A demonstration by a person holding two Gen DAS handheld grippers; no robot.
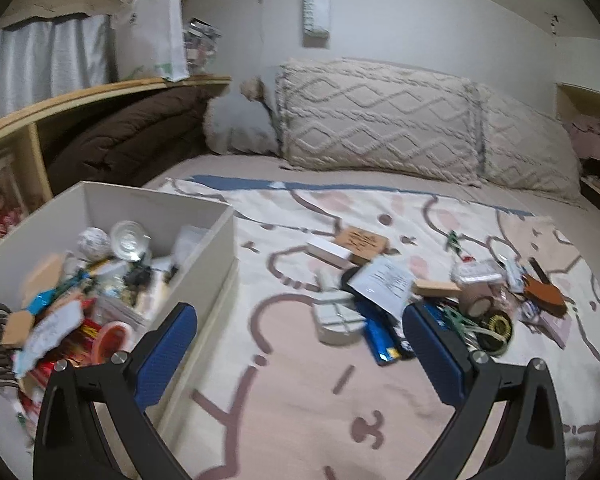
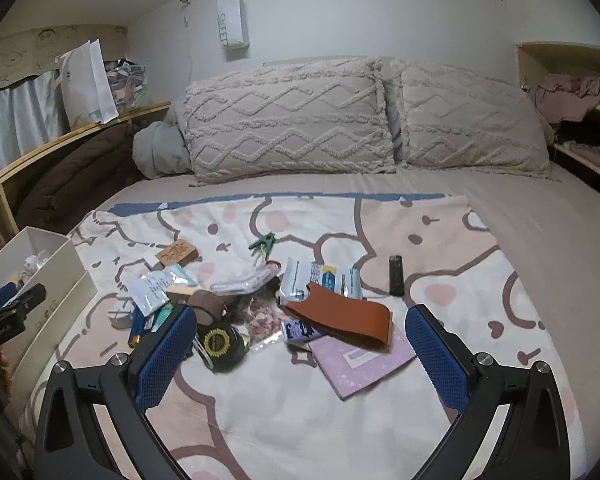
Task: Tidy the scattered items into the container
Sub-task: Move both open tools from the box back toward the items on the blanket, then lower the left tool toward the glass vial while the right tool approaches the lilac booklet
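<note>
A bed filled the room, two tufted cream pillows point(image 2: 292, 120) against a pale wall and a cartoon-printed blanket point(image 2: 440, 240) spread over the mattress. A white hanging pouch point(image 2: 231, 24) on the wall read "SWEET" top to bottom.

The container point(image 1: 204, 252) was a white open-topped box at the blanket's left edge, its long axis running away from the left camera toward the wooden shelf point(image 1: 100, 96). It was already heaped with small things: a clear round lid, a roll of orange tape point(image 1: 112, 340), blue and red packets, none with legible print.

The scattered items lay in a loose pile at the blanket's middle. Among them were a tan leather sleeve point(image 2: 340, 316), flat, its long axis slanting down to the right; a lilac notebook point(image 2: 364, 360) partly under it; a black round tin point(image 2: 220, 344) with a yellow sunburst label, lettering too small to read; a white-and-blue foil packet point(image 2: 324, 280); a black lighter point(image 2: 396, 276) lying apart to the right, pointing up the bed; a green clothes peg point(image 2: 262, 242); and a small wooden block point(image 2: 178, 252) with marks I could not make out.

The left gripper point(image 1: 300, 332) hovered beside the box, fingers spread wide and empty. The right gripper point(image 2: 300, 336) hung over the pile, likewise spread wide with nothing between its blue pads point(image 2: 164, 356).
</note>
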